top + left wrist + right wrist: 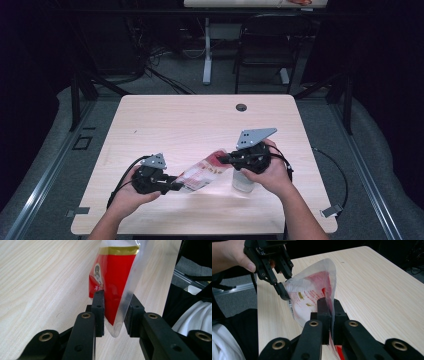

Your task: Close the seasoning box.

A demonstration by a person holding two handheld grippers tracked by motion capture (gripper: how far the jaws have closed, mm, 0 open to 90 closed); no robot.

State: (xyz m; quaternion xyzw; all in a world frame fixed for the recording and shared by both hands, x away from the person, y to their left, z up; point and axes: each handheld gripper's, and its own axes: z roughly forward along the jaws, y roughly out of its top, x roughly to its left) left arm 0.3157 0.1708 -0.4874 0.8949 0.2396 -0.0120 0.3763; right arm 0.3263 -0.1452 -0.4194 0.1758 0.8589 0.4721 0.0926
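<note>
Plastic pouch [202,172], red-printed with clear margins, held above the counter [200,120] between the two grippers, its long axis running from the left gripper [176,186] up and across to the right gripper [223,159]. In the left gripper view the fingers [98,307] stand either side of the pouch's clear lower corner; the left-hand one lies against the film, while a sliver of space seems to remain at the other, so whether the grip is firm cannot be told for certain. In the right gripper view the fingers [323,310] are pressed together on the opposite edge of the pouch, which bows outward between the two holds. A pale container [242,181] stands on the counter beneath the right hand [275,172], just beside the pouch's upper end. Any coming move likely turns on this axis: each gripper sits at one end, neither nearer the middle
</note>
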